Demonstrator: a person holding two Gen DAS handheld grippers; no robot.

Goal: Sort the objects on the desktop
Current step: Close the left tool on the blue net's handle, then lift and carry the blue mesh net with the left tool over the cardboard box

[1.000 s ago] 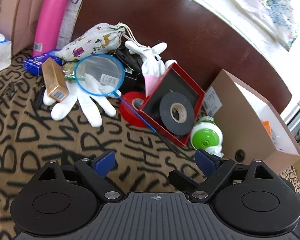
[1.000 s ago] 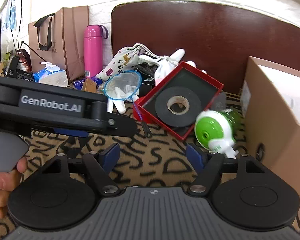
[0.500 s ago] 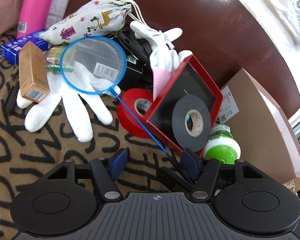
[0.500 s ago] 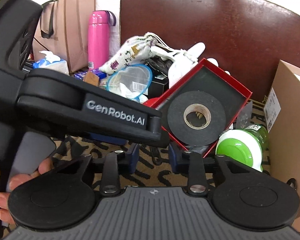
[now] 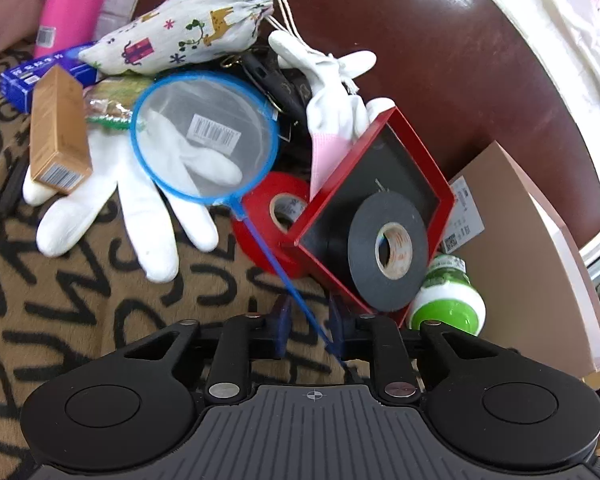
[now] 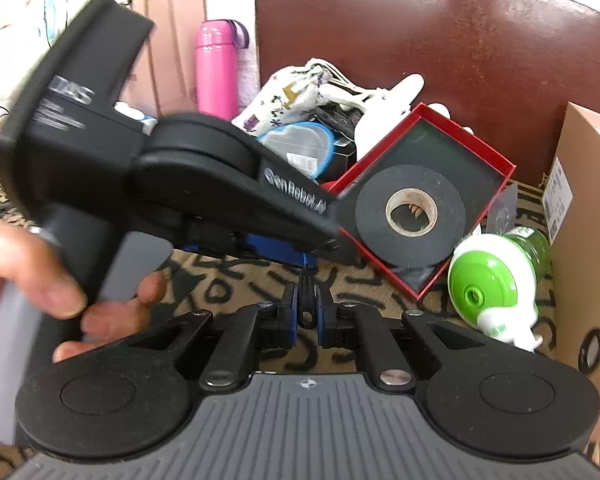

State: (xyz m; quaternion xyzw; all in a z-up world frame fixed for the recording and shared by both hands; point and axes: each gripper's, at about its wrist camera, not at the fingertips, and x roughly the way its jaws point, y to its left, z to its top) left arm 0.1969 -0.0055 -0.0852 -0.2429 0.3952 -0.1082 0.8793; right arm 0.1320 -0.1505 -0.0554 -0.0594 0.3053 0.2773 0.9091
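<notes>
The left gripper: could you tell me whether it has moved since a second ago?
Yes. The left gripper has advanced toward the red box, its jaws closing around the blue net handle.

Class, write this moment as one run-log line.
left gripper: jaws just closing, blue net handle between, ungripped | right gripper: just closed on black handle end
</notes>
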